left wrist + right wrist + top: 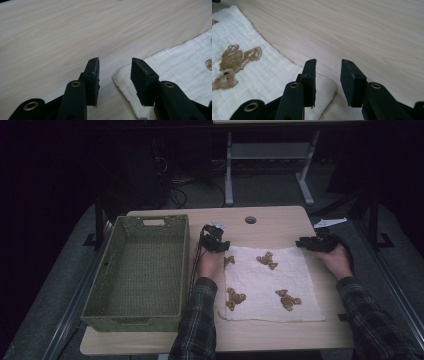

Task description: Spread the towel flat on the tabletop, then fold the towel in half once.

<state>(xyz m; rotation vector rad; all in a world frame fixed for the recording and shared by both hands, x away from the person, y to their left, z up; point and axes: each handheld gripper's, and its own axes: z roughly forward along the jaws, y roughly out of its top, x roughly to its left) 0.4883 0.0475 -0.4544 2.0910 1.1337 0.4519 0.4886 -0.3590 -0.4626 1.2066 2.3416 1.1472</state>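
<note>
Cloth [270,285], white with brown bear prints, lies flat on the wooden table [270,222], right of the green woven basket [137,270] that stands at the table's left side. Left gripper [215,240] sits at the cloth's far left corner, jaws parted, the corner [120,77] between them, unpinched. Right gripper [312,242] sits at the far right corner [324,87], jaws likewise parted and holding nothing.

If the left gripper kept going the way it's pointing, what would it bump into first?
Probably the cloth's corner, which lies on the table just under the left gripper's open jaws. Past that is bare wood; depth is hard to judge.
</note>
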